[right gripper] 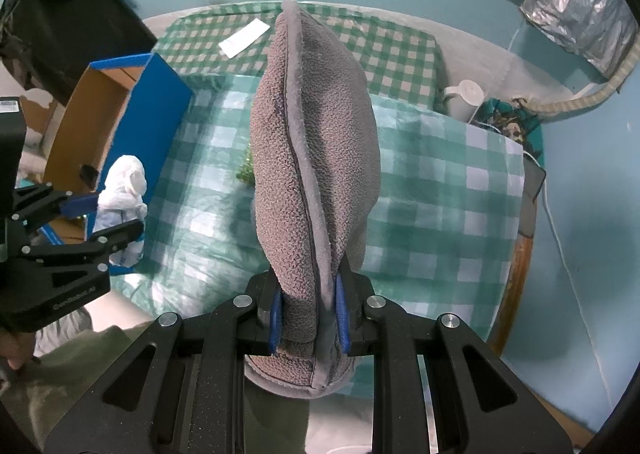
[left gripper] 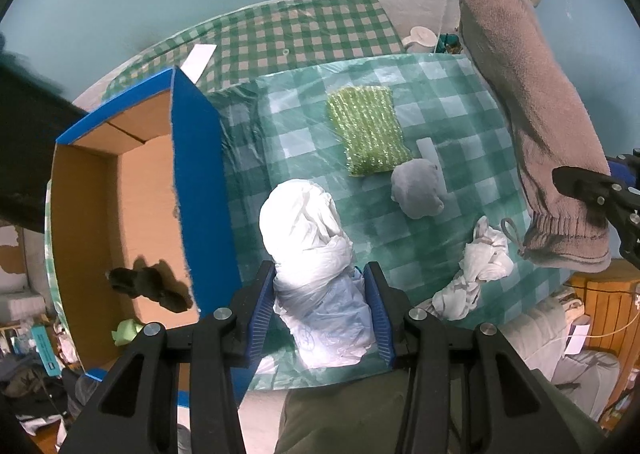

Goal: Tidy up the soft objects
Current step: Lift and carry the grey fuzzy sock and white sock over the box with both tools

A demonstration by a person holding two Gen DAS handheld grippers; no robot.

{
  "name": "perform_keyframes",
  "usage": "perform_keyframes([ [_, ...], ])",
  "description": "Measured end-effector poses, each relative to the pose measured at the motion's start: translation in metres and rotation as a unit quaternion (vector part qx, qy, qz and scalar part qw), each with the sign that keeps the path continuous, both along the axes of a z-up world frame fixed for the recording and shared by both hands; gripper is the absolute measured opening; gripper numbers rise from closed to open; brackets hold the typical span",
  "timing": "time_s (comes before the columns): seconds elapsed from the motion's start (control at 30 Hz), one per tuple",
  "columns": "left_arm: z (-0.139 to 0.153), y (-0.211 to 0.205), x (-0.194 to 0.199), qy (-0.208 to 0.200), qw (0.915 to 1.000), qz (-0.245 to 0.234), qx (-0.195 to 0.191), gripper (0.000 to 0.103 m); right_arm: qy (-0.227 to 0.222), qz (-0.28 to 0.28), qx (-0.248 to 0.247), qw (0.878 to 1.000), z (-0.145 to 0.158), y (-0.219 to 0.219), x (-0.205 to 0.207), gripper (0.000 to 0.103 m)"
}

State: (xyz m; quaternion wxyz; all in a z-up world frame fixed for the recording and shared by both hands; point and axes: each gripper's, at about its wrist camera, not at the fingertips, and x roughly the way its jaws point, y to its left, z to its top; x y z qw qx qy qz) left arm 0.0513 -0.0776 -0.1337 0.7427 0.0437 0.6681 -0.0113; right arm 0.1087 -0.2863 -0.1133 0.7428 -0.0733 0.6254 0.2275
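My left gripper point(left gripper: 324, 310) is shut on a white plastic bag bundle point(left gripper: 308, 230) beside the blue cardboard box point(left gripper: 200, 173); the bundle also shows in the right wrist view point(right gripper: 122, 193). My right gripper point(right gripper: 308, 314) is shut on a grey fleece slipper point(right gripper: 312, 157) and holds it above the table; the slipper also shows in the left wrist view point(left gripper: 532, 113). On the checked tablecloth point(left gripper: 460, 113) lie a green knitted cloth point(left gripper: 366, 129), a grey soft ball point(left gripper: 418, 187) and a knotted white rag point(left gripper: 480, 266). A dark soft item point(left gripper: 148, 286) lies inside the box.
A white jug point(right gripper: 464, 97) stands at the table's far right edge. A white paper strip point(right gripper: 244, 37) lies on the far cloth. A pale green item point(left gripper: 126, 332) sits below the box. Clutter lies on the floor at the left.
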Motion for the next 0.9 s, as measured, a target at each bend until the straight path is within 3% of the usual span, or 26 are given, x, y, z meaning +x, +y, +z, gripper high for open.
perform_keyframes([
  [0.9, 0.038, 0.072, -0.015, -0.027, 0.9985, 0.047, 0.001, 0.045, -0.028, 0.063, 0.027, 0.997, 0.04, 0.089, -0.006, 0.019],
])
